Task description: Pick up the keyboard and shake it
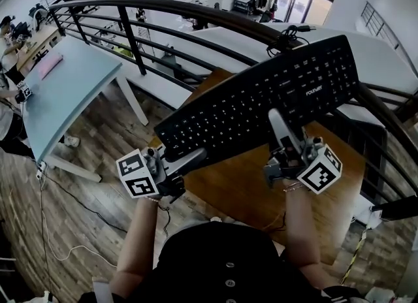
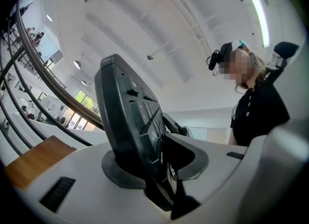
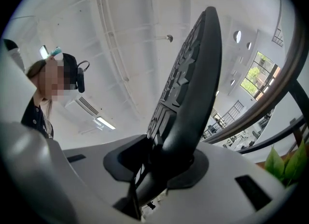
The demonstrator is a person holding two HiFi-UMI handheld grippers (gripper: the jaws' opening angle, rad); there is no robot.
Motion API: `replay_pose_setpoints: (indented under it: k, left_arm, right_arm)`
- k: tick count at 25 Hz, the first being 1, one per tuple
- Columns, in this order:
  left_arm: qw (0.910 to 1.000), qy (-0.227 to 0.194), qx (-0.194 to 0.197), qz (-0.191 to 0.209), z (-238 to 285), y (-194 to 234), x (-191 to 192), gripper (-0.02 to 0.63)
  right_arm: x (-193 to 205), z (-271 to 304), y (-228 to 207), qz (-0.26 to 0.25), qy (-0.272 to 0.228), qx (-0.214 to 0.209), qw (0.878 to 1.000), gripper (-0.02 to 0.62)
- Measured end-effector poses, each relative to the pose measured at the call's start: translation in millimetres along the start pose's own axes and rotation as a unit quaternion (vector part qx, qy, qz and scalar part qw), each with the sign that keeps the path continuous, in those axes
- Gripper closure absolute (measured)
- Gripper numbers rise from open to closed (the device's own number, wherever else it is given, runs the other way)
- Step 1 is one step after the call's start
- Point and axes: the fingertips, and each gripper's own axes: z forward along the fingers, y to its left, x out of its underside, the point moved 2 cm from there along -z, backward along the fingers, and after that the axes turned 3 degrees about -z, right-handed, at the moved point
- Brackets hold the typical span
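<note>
Keyboard (image 1: 261, 99) hung tilted above desk (image 1: 241, 194). Left gripper (image 1: 194, 159) and right gripper (image 1: 279, 125) both clamped its near edge.

one keyboard (image 1: 261, 99), two grippers (image 1: 196, 158) (image 1: 275, 120)

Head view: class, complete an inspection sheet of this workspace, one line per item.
Surface: wooden table, under the keyboard.
Job's things: black keyboard held in the air, slanted.
Clutter: nothing seen.
Tools: left tool and right tool each clamp the keyboard's near edge.
Cables: keyboard cable bunched at its far edge; white cable on the floor.
Surroundings: dark railing, blue table, open hall beyond.
</note>
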Motion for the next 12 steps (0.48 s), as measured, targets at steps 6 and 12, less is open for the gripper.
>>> replay_pose_setpoints:
  k: [6,12]
  left_arm:
    - [0.9998,-0.016,-0.001,0.010,-0.7,-3.4,2.1,0.469]
    - [0.9994,-0.020,-0.009,0.027,-5.9,-7.6,6.0,0.469]
  right_arm:
    - [-2.3,1.6,4.8,-0.014,0.007,-0.016,1.000,0.465]
    - [2.3,-0.4,6.7,-0.011,0.008,-0.032,0.999,0.465]
